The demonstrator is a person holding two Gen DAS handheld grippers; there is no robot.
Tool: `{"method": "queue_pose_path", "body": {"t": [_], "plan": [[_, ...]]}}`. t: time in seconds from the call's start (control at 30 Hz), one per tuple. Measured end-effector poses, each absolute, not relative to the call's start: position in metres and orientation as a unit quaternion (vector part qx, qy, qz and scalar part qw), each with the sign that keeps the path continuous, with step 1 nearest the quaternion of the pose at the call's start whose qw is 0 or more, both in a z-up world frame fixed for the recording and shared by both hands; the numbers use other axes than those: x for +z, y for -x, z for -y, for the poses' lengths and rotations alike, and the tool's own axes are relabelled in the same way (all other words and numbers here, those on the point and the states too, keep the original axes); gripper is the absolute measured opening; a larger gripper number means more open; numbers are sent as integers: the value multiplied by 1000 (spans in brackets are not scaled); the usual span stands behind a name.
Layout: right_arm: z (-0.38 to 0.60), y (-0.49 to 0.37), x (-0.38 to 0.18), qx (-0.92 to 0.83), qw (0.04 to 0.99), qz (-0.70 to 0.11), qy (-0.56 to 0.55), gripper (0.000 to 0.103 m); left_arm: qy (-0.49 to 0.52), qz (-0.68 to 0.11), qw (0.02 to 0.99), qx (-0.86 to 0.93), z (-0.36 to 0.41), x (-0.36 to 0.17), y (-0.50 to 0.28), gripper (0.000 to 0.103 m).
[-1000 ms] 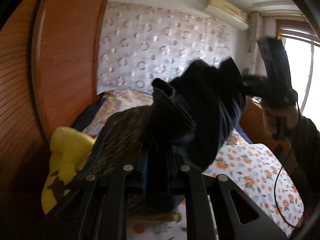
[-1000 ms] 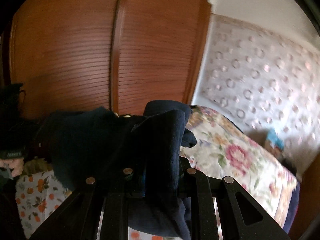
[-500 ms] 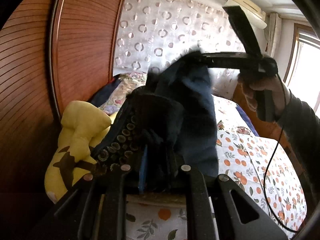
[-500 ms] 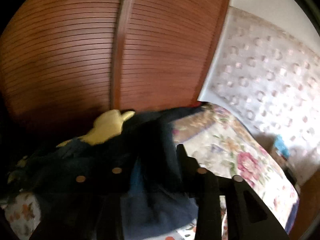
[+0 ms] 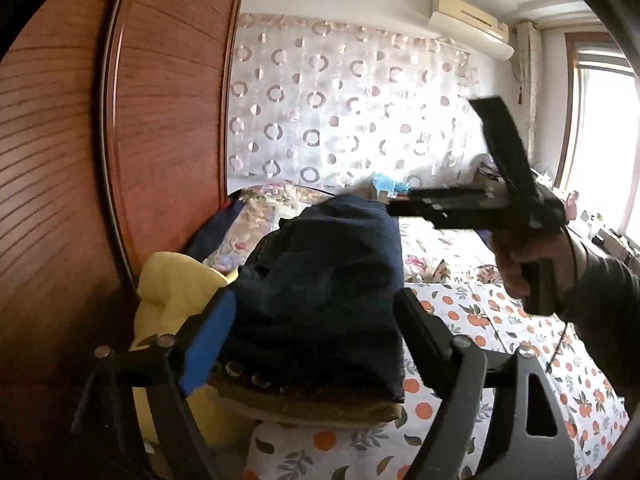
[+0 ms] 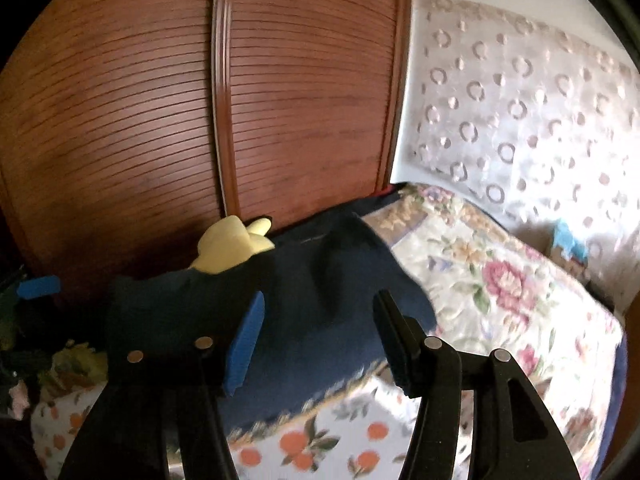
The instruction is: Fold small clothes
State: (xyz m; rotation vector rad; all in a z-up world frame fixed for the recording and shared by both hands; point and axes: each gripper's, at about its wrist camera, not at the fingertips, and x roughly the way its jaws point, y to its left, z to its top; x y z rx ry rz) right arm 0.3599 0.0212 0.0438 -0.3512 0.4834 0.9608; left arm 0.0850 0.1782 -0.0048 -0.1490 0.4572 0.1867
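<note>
Two louvred brown wooden wardrobe doors [image 6: 200, 100] rise behind your folded dark navy garment [image 5: 332, 280], a yellow plush toy [image 5: 172, 300] beside it. It lies on a stack atop the orange-print bedsheet [image 5: 472, 320]. Your left gripper [image 5: 316, 332] and right gripper [image 6: 320, 332] are opening, pads off the cloth.
</note>
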Motion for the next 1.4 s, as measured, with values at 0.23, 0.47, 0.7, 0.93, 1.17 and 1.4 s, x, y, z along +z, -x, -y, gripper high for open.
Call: {"method": "queue_pose_path", "body": {"t": [0.23,0.47,0.7,0.93,1.17,1.4], "plan": [[39,-313,49,433,863,-229,126,58,47,-231,968,85,-149,5,-80,86],[97,-251,48,385,890,-218,107,66,30,-253,965,63,-109,1,-77,87],[137,-195,40,319,917,-225,78,78,27,-262,964,32,-68,-6,-70,86],[166,-143,41,261,939,-219,50,78,16,-258,966,-1,-25,-2,-59,87],[181,-88,54,223,954,-198,23,78,5,-241,970,-15,5,17,-42,86],[190,-33,73,197,967,-159,3,78,-9,-216,976,-12,21,47,-27,87]]}}
